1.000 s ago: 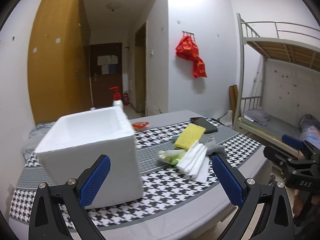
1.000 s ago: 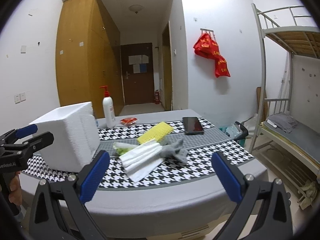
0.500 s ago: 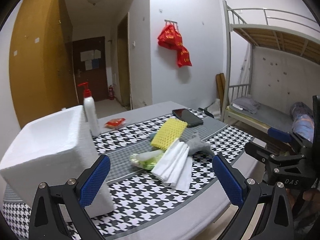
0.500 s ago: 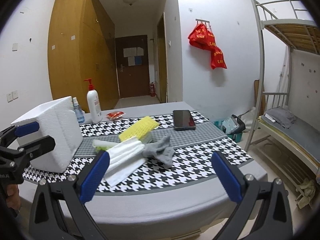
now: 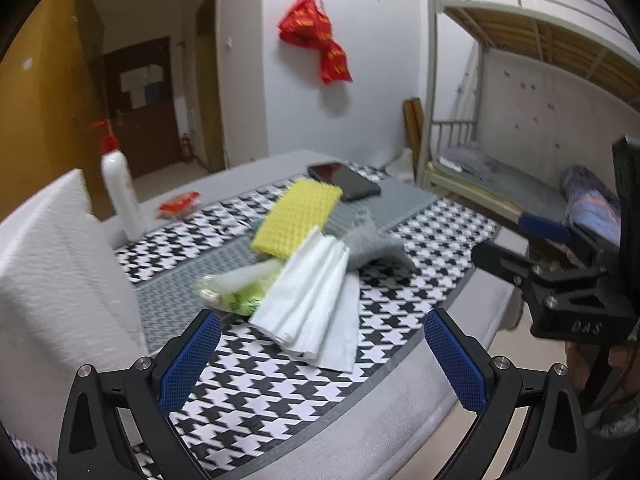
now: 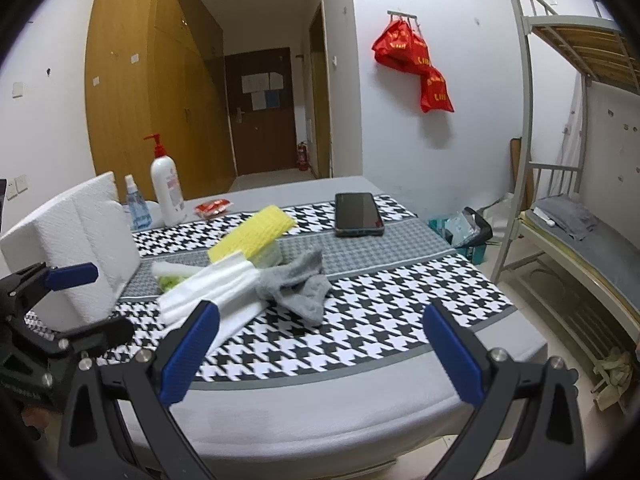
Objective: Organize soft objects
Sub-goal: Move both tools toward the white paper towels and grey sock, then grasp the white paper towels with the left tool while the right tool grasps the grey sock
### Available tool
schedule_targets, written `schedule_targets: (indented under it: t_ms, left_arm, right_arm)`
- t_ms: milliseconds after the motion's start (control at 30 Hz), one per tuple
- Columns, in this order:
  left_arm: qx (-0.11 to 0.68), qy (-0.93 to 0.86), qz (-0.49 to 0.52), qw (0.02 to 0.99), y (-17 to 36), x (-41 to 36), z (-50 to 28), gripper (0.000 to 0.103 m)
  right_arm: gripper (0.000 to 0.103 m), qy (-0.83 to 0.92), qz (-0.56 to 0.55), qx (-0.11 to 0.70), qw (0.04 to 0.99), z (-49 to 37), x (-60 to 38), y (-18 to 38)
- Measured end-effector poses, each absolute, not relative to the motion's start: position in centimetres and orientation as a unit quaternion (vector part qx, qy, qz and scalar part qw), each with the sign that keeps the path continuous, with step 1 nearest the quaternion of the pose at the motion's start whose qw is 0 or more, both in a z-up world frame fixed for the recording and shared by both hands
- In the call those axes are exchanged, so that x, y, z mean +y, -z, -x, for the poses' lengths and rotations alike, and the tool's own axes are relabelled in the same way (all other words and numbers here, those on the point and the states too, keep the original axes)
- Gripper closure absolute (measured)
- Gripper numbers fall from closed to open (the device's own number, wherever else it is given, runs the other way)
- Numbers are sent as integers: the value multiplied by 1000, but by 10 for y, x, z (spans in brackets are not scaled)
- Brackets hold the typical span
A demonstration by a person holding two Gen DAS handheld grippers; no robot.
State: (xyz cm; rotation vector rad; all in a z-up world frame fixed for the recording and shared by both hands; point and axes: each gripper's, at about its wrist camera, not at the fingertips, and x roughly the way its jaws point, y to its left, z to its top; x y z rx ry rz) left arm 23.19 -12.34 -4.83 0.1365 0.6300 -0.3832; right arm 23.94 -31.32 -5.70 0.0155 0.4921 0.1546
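Since the earlier frames, both cameras have closed in on the soft pile (image 5: 304, 276), mid-worktop (image 6: 360, 384): white folded cloths (image 6: 208, 292), yellow sponge (image 5: 296, 220), grey sock (image 6: 300, 284), green packet (image 5: 236, 300). White foam box (image 5: 52, 280) stands just left. Left gripper (image 5: 320, 360) and right gripper (image 6: 320, 352) both spread wide, holding nothing. Phone (image 6: 358, 214) lies behind the pile.

I see bare houndstooth tablecloth (image 6: 400, 312) right of the soft pile, white foam box (image 6: 76, 248) walling its left, black phone (image 6: 357, 214) behind

Both wrist views face table (image 5: 400, 420) from near edge, sharing soft pile (image 6: 240, 276).
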Motion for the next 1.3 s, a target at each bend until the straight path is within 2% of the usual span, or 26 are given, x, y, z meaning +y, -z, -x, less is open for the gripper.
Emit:
schedule_targets:
  t_ms: [100, 433, 667, 767, 833, 933, 1100, 1167, 1233, 1300]
  left_arm:
    - [322, 196, -73, 923, 57, -129, -242, 1]
    - [363, 194, -71, 909, 80, -134, -269, 21]
    - [376, 200, -82, 901, 90, -138, -274, 27]
    - [383, 199, -88, 898, 95, -140, -278, 37]
    - [391, 192, -91, 896, 99, -140, -283, 48]
    - [401, 186, -95, 892, 104, -140, -288, 56]
    - [402, 181, -104, 892, 105, -141, -291, 61]
    - [401, 179, -102, 892, 106, -140, -293, 72]
    - [401, 171, -93, 895, 105, -135, -295, 91]
    - [404, 179, -72, 894, 105, -127, -298, 93]
  right_arm:
    - [0, -72, -7, 251, 965, -248, -316, 62]
    - [0, -73, -2, 267, 961, -270, -320, 72]
    - [0, -85, 3, 279, 957, -286, -313, 78]
    - [0, -87, 7, 281, 956, -289, -310, 79]
    - [0, -89, 5, 281, 955, -291, -310, 80]
    - [0, -86, 6, 284, 955, -293, -310, 82]
    - [0, -81, 3, 288, 954, -297, -312, 84]
    - [0, -83, 3, 290, 953, -299, -312, 86]
    - [0, -89, 3, 295, 951, -302, -310, 87]
    - [0, -94, 3, 298, 950, -305, -307, 88]
